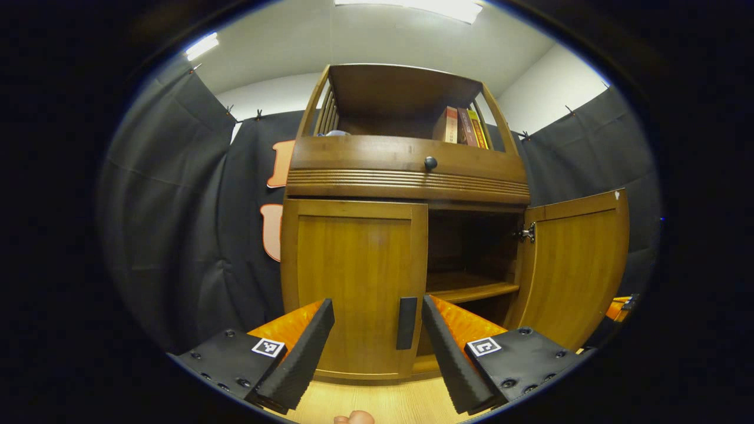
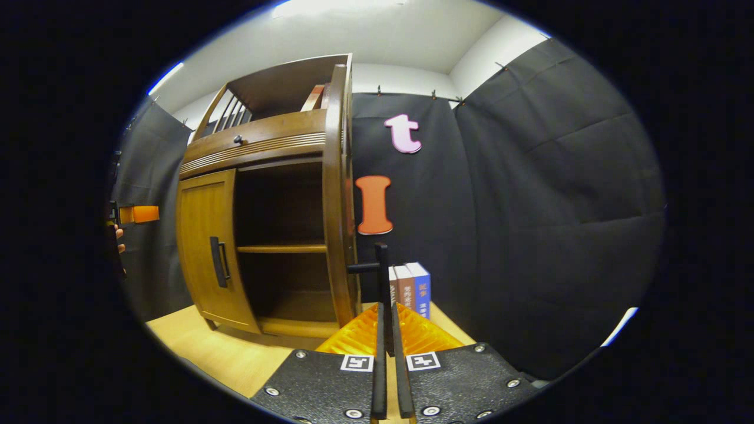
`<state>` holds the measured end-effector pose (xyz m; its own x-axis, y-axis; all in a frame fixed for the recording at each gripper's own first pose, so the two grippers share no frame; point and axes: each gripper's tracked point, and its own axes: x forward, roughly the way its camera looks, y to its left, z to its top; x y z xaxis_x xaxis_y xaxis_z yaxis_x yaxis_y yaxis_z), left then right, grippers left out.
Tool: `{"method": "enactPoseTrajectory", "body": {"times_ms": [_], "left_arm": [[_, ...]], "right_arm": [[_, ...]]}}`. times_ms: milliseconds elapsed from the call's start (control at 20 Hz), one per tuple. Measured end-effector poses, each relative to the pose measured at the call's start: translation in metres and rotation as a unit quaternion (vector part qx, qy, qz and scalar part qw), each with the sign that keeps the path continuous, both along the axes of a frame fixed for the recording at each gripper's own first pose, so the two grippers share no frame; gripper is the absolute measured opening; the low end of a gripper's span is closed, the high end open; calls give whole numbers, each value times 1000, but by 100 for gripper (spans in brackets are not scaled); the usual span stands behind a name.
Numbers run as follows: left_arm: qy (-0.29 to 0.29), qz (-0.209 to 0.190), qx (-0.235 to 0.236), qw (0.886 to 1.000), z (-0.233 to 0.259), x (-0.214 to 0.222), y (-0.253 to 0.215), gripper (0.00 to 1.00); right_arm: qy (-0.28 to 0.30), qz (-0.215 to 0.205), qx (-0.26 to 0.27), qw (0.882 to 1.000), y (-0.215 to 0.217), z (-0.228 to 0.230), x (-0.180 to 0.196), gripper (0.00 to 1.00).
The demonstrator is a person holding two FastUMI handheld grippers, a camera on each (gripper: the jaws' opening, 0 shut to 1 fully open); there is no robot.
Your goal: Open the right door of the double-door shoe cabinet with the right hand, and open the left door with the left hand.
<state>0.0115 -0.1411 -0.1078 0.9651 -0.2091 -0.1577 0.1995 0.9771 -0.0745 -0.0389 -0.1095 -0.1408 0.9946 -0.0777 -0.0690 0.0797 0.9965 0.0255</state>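
The wooden shoe cabinet (image 1: 406,176) stands straight ahead in the left gripper view. Its left door (image 1: 353,282) is closed, and that door's dark vertical handle (image 1: 406,323) sits between the spread fingers of my open left gripper (image 1: 377,315), a little beyond the tips. The right door (image 1: 574,265) is swung wide open, baring the inner shelf (image 1: 471,288). In the right gripper view this door (image 2: 337,194) shows edge-on, and my right gripper (image 2: 387,312) is shut on its handle (image 2: 382,271). The left door (image 2: 206,247) and the left gripper (image 2: 138,214) appear there at far left.
Books (image 1: 465,126) lean on the cabinet's top shelf above a drawer with a round knob (image 1: 430,163). More books (image 2: 412,288) stand by the cabinet's right side. Black cloth walls close in around the light wooden surface (image 1: 377,403) under the cabinet.
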Motion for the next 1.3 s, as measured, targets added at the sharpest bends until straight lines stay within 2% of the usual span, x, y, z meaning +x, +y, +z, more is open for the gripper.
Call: {"method": "enactPoseTrajectory", "body": {"times_ms": [50, 100, 200, 250, 300, 600, 650, 800, 850, 950, 1000, 1050, 1100, 1150, 1200, 1250, 1300], "left_arm": [[4, -4, 0, 1000, -8, 5, -6, 97], [8, -11, -2, 1000, -15, 11, -12, 97], [17, -22, -4, 1000, -30, 24, -24, 97], [20, -27, -2, 999, -36, 29, -28, 95], [21, -30, 0, 999, -43, 33, -35, 95], [35, -41, 11, 998, -90, 74, -60, 95], [36, -42, 14, 998, -96, 80, -64, 99], [45, -42, 16, 998, -116, 96, -72, 95], [50, -41, 16, 998, -123, 102, -74, 95], [62, -41, 15, 997, -139, 113, -78, 96], [68, -37, 14, 997, -146, 116, -77, 95], [69, -33, 13, 997, -151, 120, -78, 95], [68, -34, 12, 997, -154, 123, -79, 95], [69, -31, 15, 997, -157, 124, -79, 95], [67, -30, 20, 997, -159, 126, -79, 92], [65, -27, 29, 997, -160, 128, -78, 90], [63, -25, 34, 997, -160, 129, -76, 87]], "right_arm": [[-4, -3, 2, 1000, -4, 5, -6, 10], [-7, -7, 2, 1000, -8, 8, -11, 26], [-10, -16, -6, 1000, -19, 10, -16, 0], [-11, -19, -8, 1000, -21, 12, -15, 0], [-11, -21, -10, 1000, -23, 13, -16, 11], [-2, -28, -12, 1000, -32, 4, -7, 14], [-2, -30, -11, 999, -35, 2, -5, 18], [-4, -47, -13, 999, -47, 0, 1, 39], [-4, -53, -15, 998, -51, -1, 3, 62], [-1, -64, -17, 998, -58, -3, 6, 87], [1, -65, -15, 998, -60, -5, 8, 90], [2, -66, -13, 998, -61, -6, 8, 83], [3, -65, -12, 998, -61, -7, 8, 96], [4, -65, -12, 998, -61, -8, 8, 90], [5, -64, -12, 998, -60, -9, 8, 100], [6, -63, -11, 998, -60, -9, 9, 92], [5, -63, -10, 998, -59, -9, 10, 92]]}}
